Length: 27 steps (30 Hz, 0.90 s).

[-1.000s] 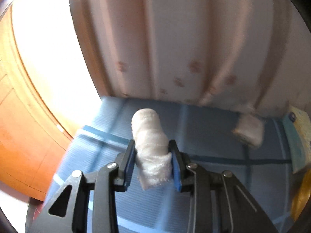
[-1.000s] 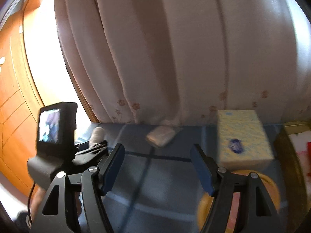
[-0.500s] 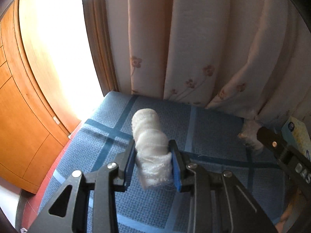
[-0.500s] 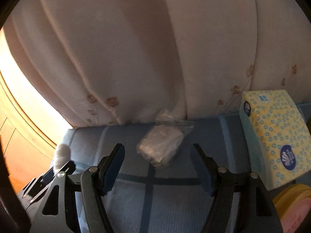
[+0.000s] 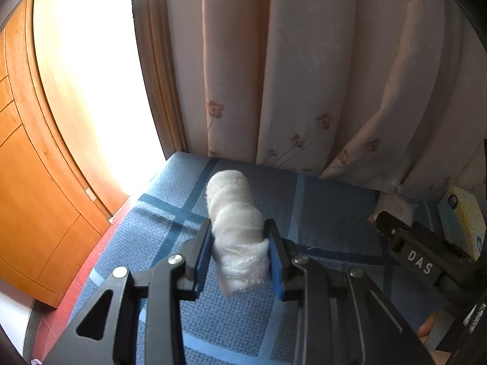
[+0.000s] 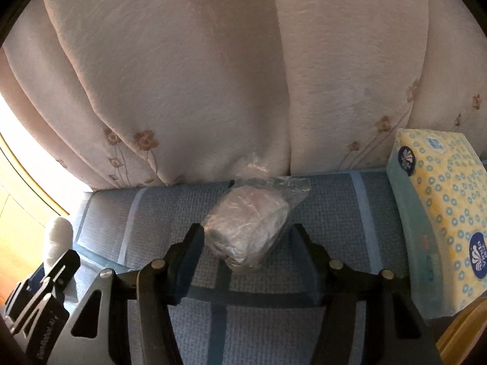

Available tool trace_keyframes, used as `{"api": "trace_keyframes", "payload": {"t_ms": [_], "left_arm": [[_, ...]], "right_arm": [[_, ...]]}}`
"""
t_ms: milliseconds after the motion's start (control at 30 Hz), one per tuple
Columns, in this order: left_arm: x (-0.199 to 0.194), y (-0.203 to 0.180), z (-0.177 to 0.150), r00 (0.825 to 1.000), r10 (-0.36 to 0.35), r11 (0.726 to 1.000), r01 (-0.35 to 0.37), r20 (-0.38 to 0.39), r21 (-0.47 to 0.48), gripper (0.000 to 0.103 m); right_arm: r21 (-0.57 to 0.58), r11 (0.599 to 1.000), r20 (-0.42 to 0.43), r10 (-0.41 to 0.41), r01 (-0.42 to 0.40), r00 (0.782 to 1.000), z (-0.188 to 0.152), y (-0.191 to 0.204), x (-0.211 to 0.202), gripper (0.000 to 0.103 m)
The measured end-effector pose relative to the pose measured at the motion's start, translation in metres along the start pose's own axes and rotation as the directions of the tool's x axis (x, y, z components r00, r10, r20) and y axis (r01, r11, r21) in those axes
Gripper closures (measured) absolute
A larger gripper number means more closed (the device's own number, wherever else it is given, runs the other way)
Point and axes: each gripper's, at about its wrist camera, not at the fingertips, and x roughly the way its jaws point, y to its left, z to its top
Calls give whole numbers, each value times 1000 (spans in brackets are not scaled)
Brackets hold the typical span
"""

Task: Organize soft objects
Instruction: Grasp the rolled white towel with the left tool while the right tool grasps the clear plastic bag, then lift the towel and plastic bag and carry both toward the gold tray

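Note:
My left gripper (image 5: 239, 243) is shut on a rolled white towel (image 5: 236, 213) and holds it above the blue checked cloth (image 5: 319, 200). The towel's tip also shows in the right wrist view (image 6: 57, 237). My right gripper (image 6: 246, 237) is open, its fingers on either side of a clear plastic bag holding a folded cloth (image 6: 248, 228), which lies on the blue cloth (image 6: 170, 210) against the curtain. The bag shows small in the left wrist view (image 5: 395, 206), just beyond the right gripper's body (image 5: 420, 258).
A flowered beige curtain (image 6: 243, 76) hangs along the back of the surface. A yellow and teal tissue pack (image 6: 441, 213) lies at the right. An orange rim (image 6: 462, 334) shows at the lower right. A wooden door (image 5: 33, 182) stands at the left.
My right gripper has moved forward until its open fingers flank the plastic bag. My left gripper keeps its hold on the towel and has turned slightly right.

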Motion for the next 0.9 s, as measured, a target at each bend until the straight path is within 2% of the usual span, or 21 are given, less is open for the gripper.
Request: {"api": "trace_keyframes", "payload": {"t_ms": [300, 367, 467, 567, 700, 900], "left_arm": [[-12, -4, 0, 999, -13, 1000, 13, 39, 9, 70], [-14, -3, 1, 999, -20, 1000, 19, 46, 9, 70], [-18, -3, 2, 998, -28, 1000, 28, 58, 8, 70], [-23, -2, 2, 997, -38, 999, 38, 68, 4, 70], [-27, -2, 3, 996, -44, 999, 43, 83, 10, 70], [-31, -3, 4, 995, -44, 999, 44, 92, 4, 70]], "right_arm": [[-34, 999, -10, -11, 11, 1000, 0, 7, 12, 44], [-52, 999, -12, -11, 11, 1000, 0, 10, 13, 59], [-61, 998, -15, 0, -1, 1000, 0, 20, 22, 75], [-54, 998, -20, 33, -35, 999, 0, 20, 24, 83], [-52, 996, -18, 65, -66, 998, -1, 22, 23, 86], [-77, 995, 71, 73, -68, 995, -9, 17, -9, 86]]}}
